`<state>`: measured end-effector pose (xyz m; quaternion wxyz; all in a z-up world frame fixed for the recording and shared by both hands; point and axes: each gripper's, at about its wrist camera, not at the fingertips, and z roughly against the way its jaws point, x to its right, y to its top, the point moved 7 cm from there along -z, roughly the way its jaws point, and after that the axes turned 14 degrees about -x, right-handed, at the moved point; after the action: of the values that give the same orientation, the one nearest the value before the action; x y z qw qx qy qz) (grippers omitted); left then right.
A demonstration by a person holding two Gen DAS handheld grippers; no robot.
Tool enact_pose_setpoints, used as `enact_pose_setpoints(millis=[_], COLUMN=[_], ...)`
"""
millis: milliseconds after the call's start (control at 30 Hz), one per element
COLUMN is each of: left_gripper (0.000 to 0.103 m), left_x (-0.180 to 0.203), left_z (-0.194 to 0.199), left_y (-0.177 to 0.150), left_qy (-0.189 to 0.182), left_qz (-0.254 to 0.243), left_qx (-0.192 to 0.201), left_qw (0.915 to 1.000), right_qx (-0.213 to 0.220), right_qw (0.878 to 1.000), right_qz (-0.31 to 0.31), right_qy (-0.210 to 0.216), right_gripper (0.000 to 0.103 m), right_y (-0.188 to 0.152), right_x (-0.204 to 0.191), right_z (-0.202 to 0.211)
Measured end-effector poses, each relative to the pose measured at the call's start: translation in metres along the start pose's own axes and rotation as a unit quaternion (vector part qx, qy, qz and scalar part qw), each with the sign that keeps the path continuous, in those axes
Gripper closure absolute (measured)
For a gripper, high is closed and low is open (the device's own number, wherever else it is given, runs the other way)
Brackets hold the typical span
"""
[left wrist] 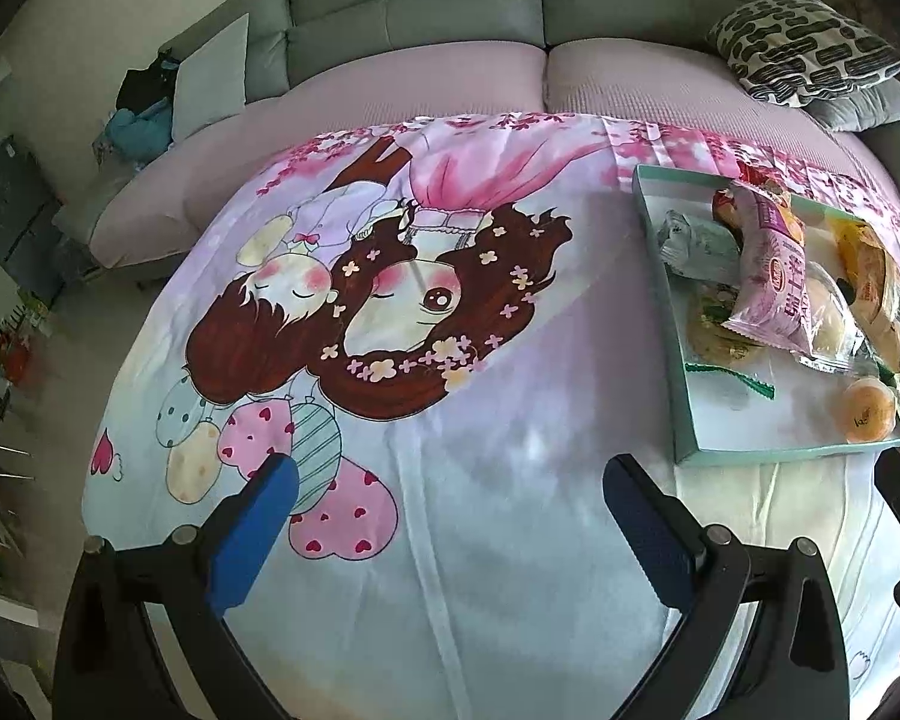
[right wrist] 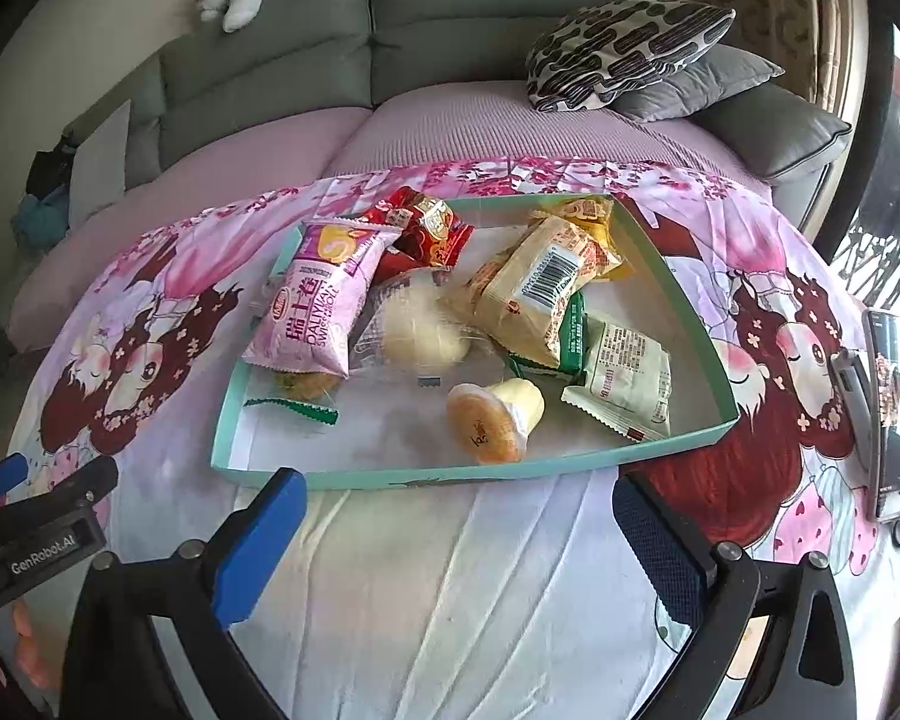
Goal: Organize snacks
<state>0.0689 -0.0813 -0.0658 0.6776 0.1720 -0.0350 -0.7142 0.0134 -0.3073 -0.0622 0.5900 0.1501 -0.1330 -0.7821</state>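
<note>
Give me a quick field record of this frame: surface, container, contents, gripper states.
surface: cartoon-print cloth over a table, grey sofa behind
container: shallow teal box, open top
contents: pink Swiss roll pack, red packet, clear-wrapped bun, barcode packet, white sachet, jelly cup on its side
left gripper: open, empty, over cloth
right gripper: open, empty, before the box

The printed cloth [right wrist: 450, 570] over the table looks smooth and faintly sheened, creased in places. The teal tray [right wrist: 468, 476] seems matt cardboard. The pink snack packet [right wrist: 318, 306] is glossy plastic film, the jelly cup [right wrist: 498, 420] shiny plastic. The sofa seat [left wrist: 420, 84] is ribbed matt fabric.
</note>
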Motion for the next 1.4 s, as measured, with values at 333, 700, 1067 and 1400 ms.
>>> enact_pose_setpoints(millis=[333,700,1067,1400], left_gripper=[0.002,0.002,0.002,0.002], left_x=[-0.003,0.003,0.003,0.004], left_z=[-0.009,-0.017,-0.022,-0.017], left_y=[0.001,0.002,0.004,0.006], left_qy=[0.003,0.006,0.004,-0.018], left_qz=[0.001,-0.013,-0.013,-0.001], left_qx=[-0.015,-0.031,-0.040,-0.032], left_qw=[0.9999,0.9994,0.9991,0.9993], right_qx=[-0.005,-0.003,-0.002,-0.002], right_qw=[1.000,1.000,1.000,1.000], right_qz=[0.002,0.006,0.009,0.005], right_qy=[-0.006,-0.010,-0.007,-0.005], right_gripper=[0.000,0.000,0.000,0.000], right_y=[0.001,0.003,0.004,0.004], right_x=[0.000,0.001,0.001,0.003], right_z=[-0.003,-0.005,-0.003,-0.003])
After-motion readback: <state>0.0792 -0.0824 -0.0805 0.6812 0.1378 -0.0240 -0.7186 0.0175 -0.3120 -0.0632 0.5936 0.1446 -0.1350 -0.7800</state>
